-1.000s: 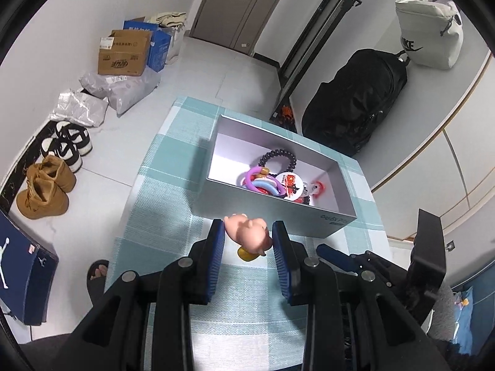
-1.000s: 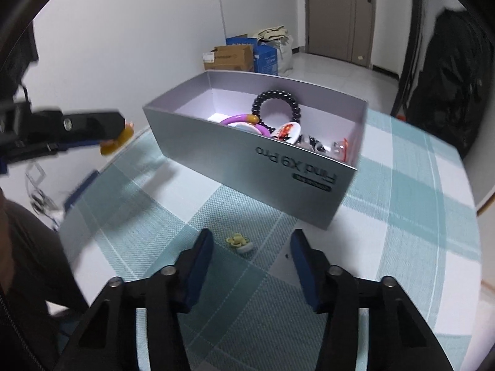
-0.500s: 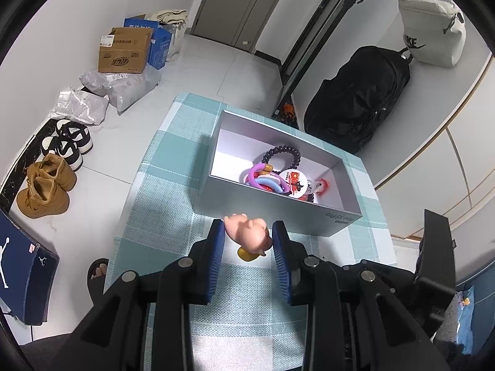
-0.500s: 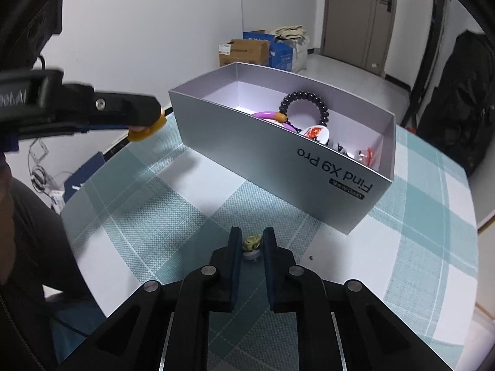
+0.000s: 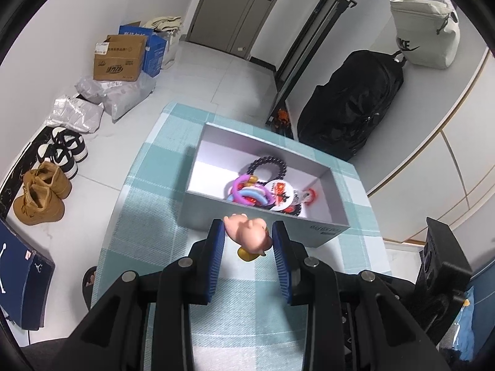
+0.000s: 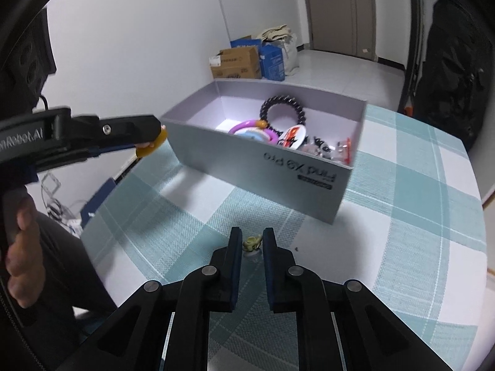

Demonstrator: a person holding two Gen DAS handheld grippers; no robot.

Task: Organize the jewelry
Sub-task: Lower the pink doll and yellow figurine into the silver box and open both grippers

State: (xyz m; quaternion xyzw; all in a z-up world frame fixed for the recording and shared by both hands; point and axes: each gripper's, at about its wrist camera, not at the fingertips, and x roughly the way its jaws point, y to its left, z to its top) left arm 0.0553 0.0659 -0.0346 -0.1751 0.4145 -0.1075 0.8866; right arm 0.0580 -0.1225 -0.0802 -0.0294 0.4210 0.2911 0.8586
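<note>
Left fingers (image 5: 218, 241) pinch pink pig charm (image 5: 247, 235); right fingers (image 6: 268, 241) pinch small green charm (image 6: 252, 243).

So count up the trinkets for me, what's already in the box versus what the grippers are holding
In the box:
black bead bracelet: 1
purple ring: 1
blue ring: 1
round badge: 1
red charm: 1
Held:
pink pig, left gripper: 1
small green charm, right gripper: 1
Total: 7
</note>
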